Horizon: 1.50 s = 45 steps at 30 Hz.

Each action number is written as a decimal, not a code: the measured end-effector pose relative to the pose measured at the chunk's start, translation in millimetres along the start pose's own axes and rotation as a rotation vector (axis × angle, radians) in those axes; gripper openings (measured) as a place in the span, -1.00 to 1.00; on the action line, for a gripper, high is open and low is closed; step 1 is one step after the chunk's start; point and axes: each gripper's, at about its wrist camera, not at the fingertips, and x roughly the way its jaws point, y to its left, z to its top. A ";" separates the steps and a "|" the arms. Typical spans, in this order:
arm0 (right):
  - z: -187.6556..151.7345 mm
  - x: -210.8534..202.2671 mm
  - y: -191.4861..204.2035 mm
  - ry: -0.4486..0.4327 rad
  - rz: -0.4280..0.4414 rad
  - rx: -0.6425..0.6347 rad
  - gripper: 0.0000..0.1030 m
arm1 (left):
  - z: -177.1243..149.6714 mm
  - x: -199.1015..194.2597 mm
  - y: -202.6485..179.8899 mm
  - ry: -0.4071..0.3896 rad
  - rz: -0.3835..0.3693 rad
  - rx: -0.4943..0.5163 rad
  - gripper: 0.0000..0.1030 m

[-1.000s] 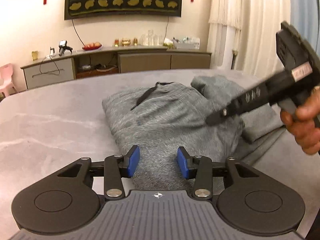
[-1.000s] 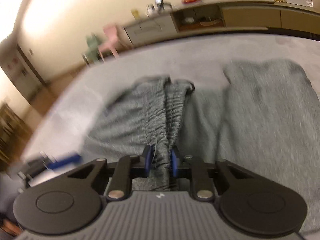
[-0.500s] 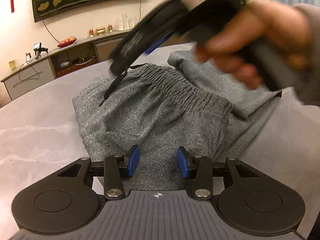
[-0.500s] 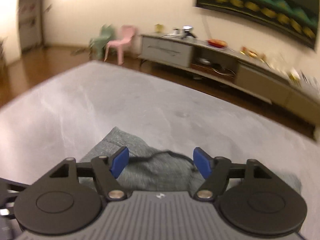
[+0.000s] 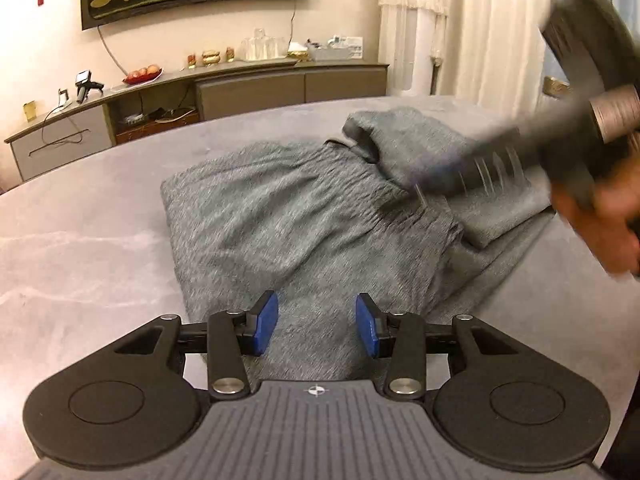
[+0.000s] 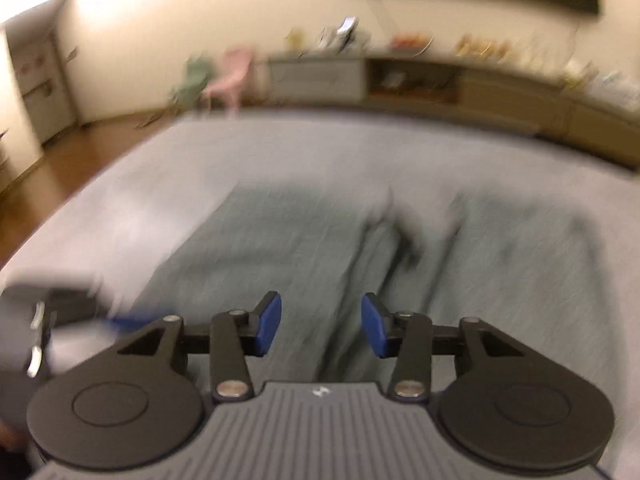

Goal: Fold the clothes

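On the grey table (image 5: 72, 248) the grey trousers (image 5: 288, 220) lie folded in a heap; your left gripper (image 5: 317, 322) hovers over their near edge, fingers apart and empty; your right gripper (image 6: 321, 328), blurred, hangs above the cloth, likewise spread.

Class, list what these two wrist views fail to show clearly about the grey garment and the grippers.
- Left wrist view: the right gripper is smeared by motion, so its jaws cannot be read there.
- Right wrist view: the grey garment is blurred; its folds are unclear.
- Left wrist view: the left gripper body hides the garment's near edge.
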 end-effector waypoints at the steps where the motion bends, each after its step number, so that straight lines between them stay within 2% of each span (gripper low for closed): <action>1: -9.2 2.9 -0.5 0.021 0.001 0.001 0.16 | -1.8 0.0 0.5 0.001 0.004 -0.001 -0.11; 2: -15.8 3.0 -2.5 0.031 0.004 0.013 0.33 | -2.6 -1.5 0.5 -0.002 0.001 -0.003 -0.11; 4: -16.7 -10.7 -13.0 -0.003 0.015 0.085 0.23 | -0.7 -6.5 -1.8 -0.012 -0.013 -0.003 -0.07; 5: -17.2 -17.5 -18.3 -0.021 0.021 0.121 0.22 | 2.8 -6.9 -4.9 -0.016 -0.015 0.003 0.00; 8: -15.8 -24.7 -21.3 -0.088 0.037 0.146 0.23 | 13.4 -5.8 -14.6 -0.019 -0.022 0.019 0.03; 10: -23.4 -9.2 -20.2 -0.031 0.041 0.116 0.11 | 18.7 8.1 -22.7 0.038 -0.023 0.031 0.04; 11: -27.3 -5.8 -20.8 -0.005 0.036 0.102 0.17 | 19.8 16.9 -26.1 0.075 -0.010 0.041 0.04; 13: -26.7 -19.4 -28.8 -0.022 0.042 0.119 0.16 | 23.6 23.5 -26.6 0.096 0.012 0.044 0.05; 15: -27.8 -23.9 -30.9 -0.023 0.025 0.098 0.24 | 34.0 20.6 -22.1 0.079 -0.006 -0.003 0.05; 16: -28.8 -23.8 -30.3 -0.019 0.009 0.078 0.36 | 40.5 20.2 -18.9 0.068 -0.014 -0.032 0.05; 19: -31.9 -23.5 -28.7 -0.008 -0.037 0.017 0.38 | 64.7 23.7 -10.7 0.038 -0.033 -0.113 0.05; 21: -33.9 -23.3 -27.7 0.000 -0.067 -0.024 0.30 | 83.6 31.7 -7.0 0.026 -0.048 -0.155 0.05; 22: -34.9 -23.1 -27.1 0.003 -0.082 -0.045 0.07 | 92.4 39.6 -6.5 0.032 -0.062 -0.163 0.05; 23: -36.0 -23.0 -26.6 0.007 -0.098 -0.065 -0.41 | 97.4 47.3 -6.4 0.044 -0.067 -0.164 0.05; 24: -37.0 -22.9 -26.1 0.011 -0.113 -0.086 -0.70 | 98.3 54.9 -6.6 0.061 -0.062 -0.157 0.05; 25: -38.0 -22.8 -25.6 0.015 -0.128 -0.106 -0.81 | 99.2 62.5 -6.8 0.078 -0.057 -0.150 0.05; 29: -39.4 -44.4 -23.2 0.020 -0.153 -0.184 -0.85 | 103.0 93.0 -7.6 0.147 -0.038 -0.123 0.09; 31: -48.9 -40.6 -20.6 0.062 -0.145 -0.235 -0.85 | 106.4 103.5 -8.3 0.171 -0.030 -0.118 0.10; 33: -56.5 -34.9 -19.0 0.072 -0.141 -0.255 -0.84 | 114.4 99.7 -10.1 0.165 -0.026 -0.140 0.10; 36: -60.3 -29.7 -18.3 0.060 -0.134 -0.248 -0.82 | 131.7 89.6 -20.7 0.105 -0.023 -0.158 0.15; 38: -59.6 -30.6 -17.7 0.057 -0.129 -0.238 -0.82 | 143.8 95.6 -32.5 0.079 -0.058 -0.147 0.17; 41: -63.5 -28.4 -14.8 0.054 -0.131 -0.233 -0.81 | 157.8 121.4 -58.0 0.091 -0.055 -0.078 0.17; 45: -67.1 -26.9 -15.0 0.052 -0.126 -0.226 -0.73 | 157.8 169.7 -69.0 0.162 0.005 -0.026 0.18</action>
